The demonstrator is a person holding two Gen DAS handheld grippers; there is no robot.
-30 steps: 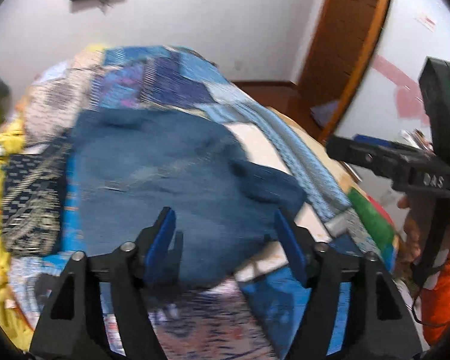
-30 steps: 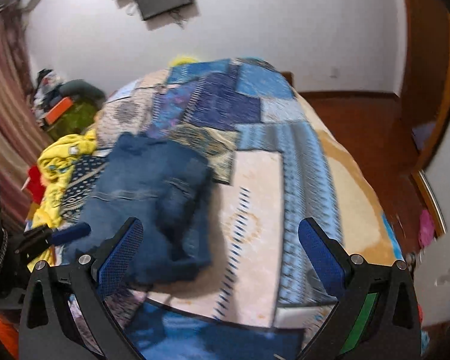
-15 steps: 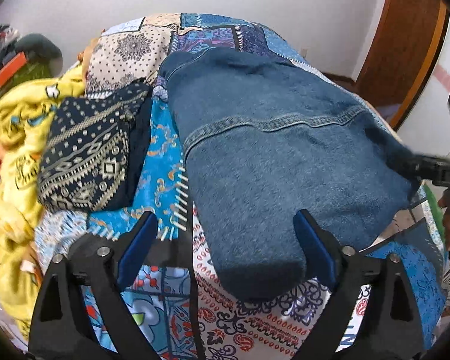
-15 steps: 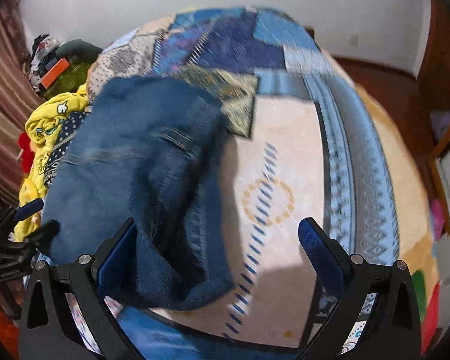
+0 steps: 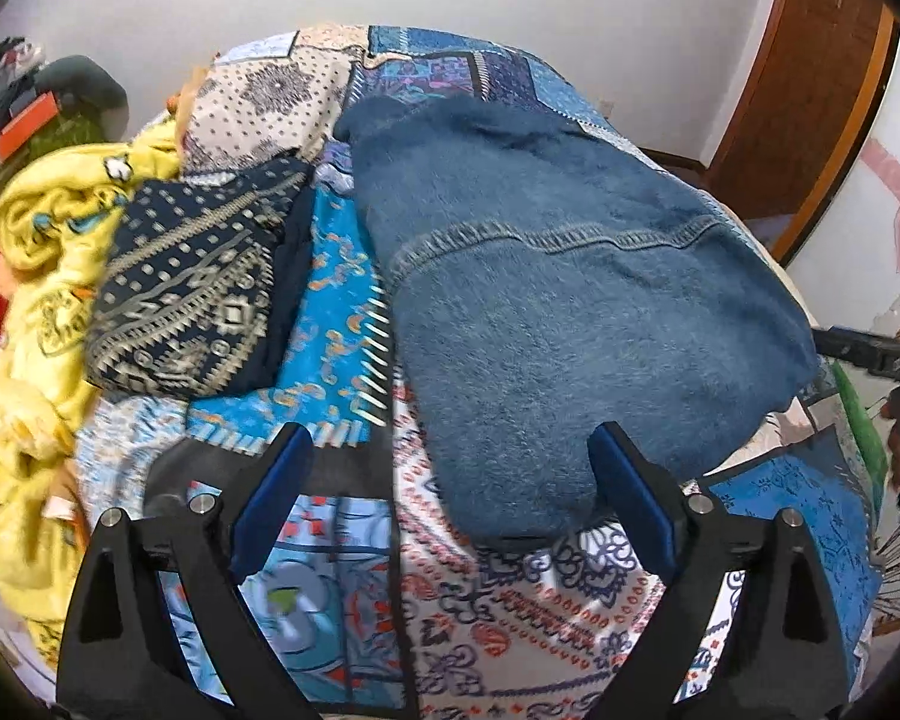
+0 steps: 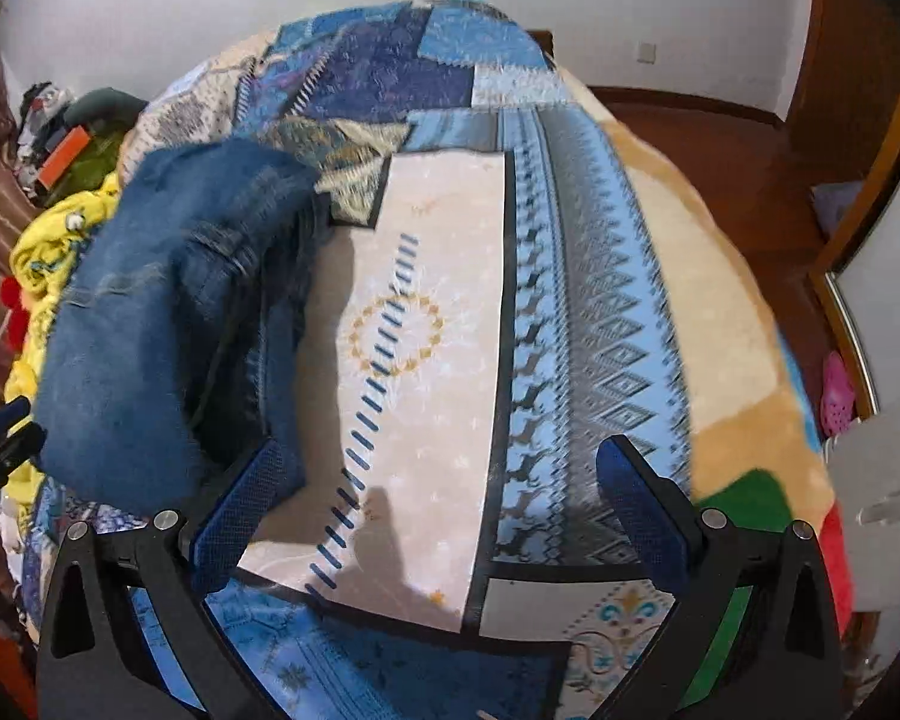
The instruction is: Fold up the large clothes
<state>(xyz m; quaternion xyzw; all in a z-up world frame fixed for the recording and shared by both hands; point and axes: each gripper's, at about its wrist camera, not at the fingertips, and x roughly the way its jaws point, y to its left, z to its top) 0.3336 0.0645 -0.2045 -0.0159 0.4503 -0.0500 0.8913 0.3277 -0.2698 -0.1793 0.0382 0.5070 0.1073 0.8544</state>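
Observation:
A folded blue denim garment (image 5: pixel 570 300) lies on the patchwork bedspread (image 5: pixel 330 312). In the left wrist view my left gripper (image 5: pixel 450 492) is open and empty, its fingers straddling the garment's near left corner just above the bed. In the right wrist view the same denim (image 6: pixel 150 330) lies at the left. My right gripper (image 6: pixel 438 516) is open and empty over the cream patch of the bedspread (image 6: pixel 438 312), its left finger close to the denim's near right edge. The right gripper's body shows at the left wrist view's right edge (image 5: pixel 870 354).
A folded navy patterned garment (image 5: pixel 198 294) lies left of the denim. A yellow cloth heap (image 5: pixel 36 312) lies beyond it at the bed's left edge. Clutter (image 6: pixel 60 138) sits at the far left. Wooden floor (image 6: pixel 720 150) and a door frame (image 5: pixel 828 96) are to the right.
Both grippers have come lower and closer to the bed. The left view has swung left, bringing the navy garment and yellow heap into sight. The denim has stayed in place.

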